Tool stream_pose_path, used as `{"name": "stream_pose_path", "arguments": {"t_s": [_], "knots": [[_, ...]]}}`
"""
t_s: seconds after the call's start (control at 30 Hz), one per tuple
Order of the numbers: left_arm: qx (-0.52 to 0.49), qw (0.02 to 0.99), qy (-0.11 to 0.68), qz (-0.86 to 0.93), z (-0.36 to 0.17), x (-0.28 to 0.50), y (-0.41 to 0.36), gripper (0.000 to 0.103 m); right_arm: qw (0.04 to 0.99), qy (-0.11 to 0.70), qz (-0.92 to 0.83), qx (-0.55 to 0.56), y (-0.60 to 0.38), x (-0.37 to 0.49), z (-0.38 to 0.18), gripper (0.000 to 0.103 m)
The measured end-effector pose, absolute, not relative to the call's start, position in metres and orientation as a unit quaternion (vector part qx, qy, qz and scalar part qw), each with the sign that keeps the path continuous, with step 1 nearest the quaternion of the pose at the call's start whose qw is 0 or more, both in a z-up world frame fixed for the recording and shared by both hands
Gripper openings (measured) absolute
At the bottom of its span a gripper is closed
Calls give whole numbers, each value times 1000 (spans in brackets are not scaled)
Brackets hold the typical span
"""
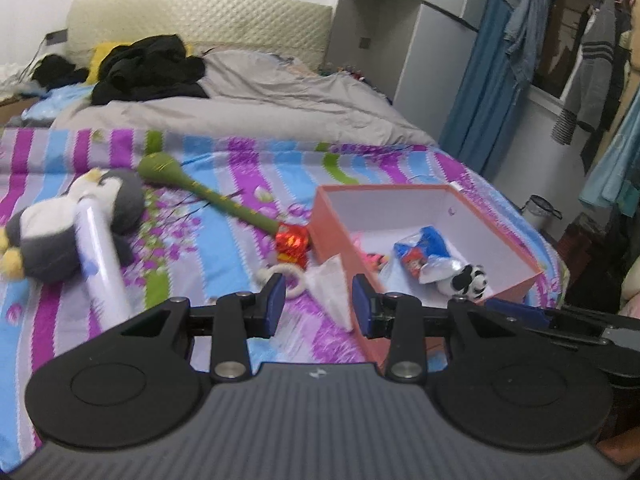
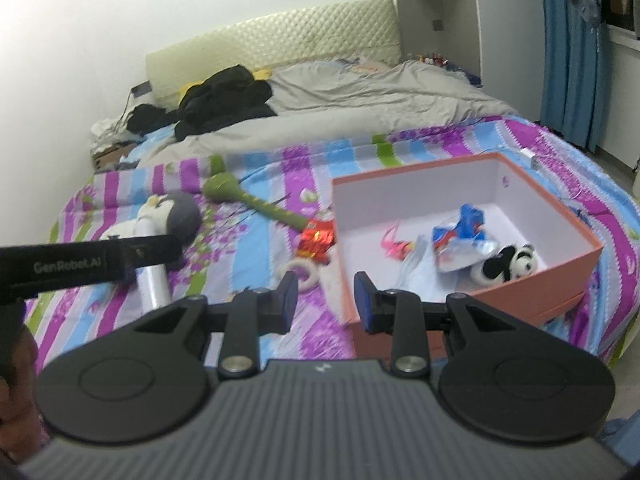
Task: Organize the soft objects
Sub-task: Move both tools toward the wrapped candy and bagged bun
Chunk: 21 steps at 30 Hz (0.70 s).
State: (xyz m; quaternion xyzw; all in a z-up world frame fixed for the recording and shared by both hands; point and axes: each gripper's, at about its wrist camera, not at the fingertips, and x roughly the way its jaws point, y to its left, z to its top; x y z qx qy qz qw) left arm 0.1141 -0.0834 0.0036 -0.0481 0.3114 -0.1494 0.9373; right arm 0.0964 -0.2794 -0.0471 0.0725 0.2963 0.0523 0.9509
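Both grippers [image 1: 319, 302] [image 2: 326, 300] hover with fingers apart — the green stick toy [image 1: 208, 194] lies diagonally, red end touching the orange box [image 1: 520, 258]; a penguin plush [image 1: 52, 232] lies left.

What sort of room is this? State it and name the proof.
A bedroom, most likely: a bed with a padded headboard and grey duvet, plus clothes hanging by the window.

Box [image 2: 568, 276]: matt card, salmon outside, white inside. Penguin [image 1: 44, 236] and panda [image 2: 510, 266]: fuzzy plush. Tube [image 1: 102, 256] across penguin: glossy white plastic. Snack bag [image 2: 460, 244] at panda's 9 o'clock: shiny foil. Bed sheet [image 1: 224, 240]: smooth printed cloth.
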Motion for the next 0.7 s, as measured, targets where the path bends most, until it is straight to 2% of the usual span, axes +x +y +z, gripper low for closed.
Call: {"name": "stream_pose_path", "arguments": {"t_s": [0.37, 0.7], "knots": [[-70, 928, 351, -102, -43, 83, -20, 42, 936, 337, 70, 74, -239, 80, -90, 34], [-90, 915, 383, -87, -74, 117, -3, 42, 929, 358, 81, 51, -221, 104, -112, 34]]}}
